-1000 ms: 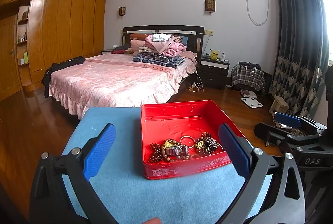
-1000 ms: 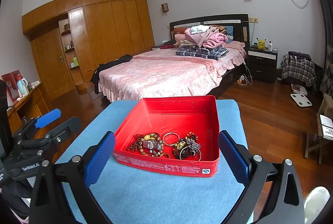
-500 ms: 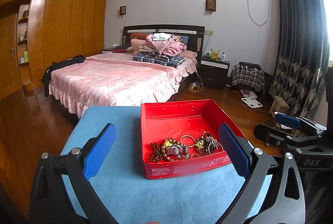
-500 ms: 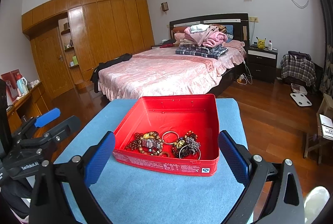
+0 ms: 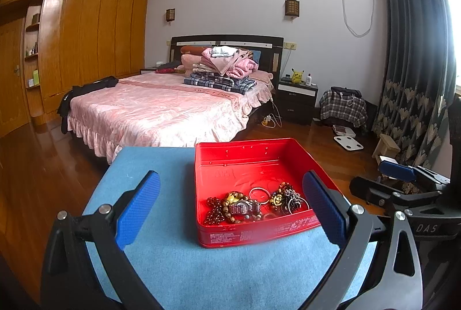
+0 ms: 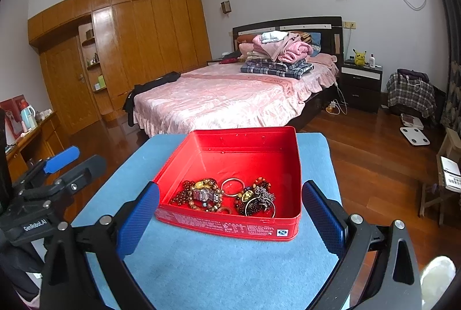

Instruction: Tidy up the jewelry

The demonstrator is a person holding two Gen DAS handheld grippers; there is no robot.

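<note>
Blue-padded fingers (image 5: 138,207) of the left gripper (image 5: 230,206) spread wide apart, holding nothing, low in the frame above a blue felt-covered tabletop (image 5: 178,266). Same on the right gripper (image 6: 230,212): blue pads (image 6: 139,216) set wide, nothing between them but air, framing the near wall of a shallow red rectangular metal tin (image 6: 227,223).

Red tin (image 5: 247,236) lidless, resting flat on the blue surface, right of centre in the left wrist view, centred in the right wrist view. Inside, bunched against the near wall: a tangle of jewelry (image 6: 222,196), with dark red beaded bracelets (image 6: 180,194), a metal-band wristwatch (image 6: 206,196), a thin plain silver bangle (image 6: 232,183), and a dark beaded cluster (image 6: 258,199). Far half of the tin bare.

At the lower left edge of the right wrist view, the other gripper's black body. Beyond the tabletop, in the middle of both frames, a bed with a pink cover (image 5: 161,111) and folded clothes (image 5: 222,71) stacked near its headboard.
</note>
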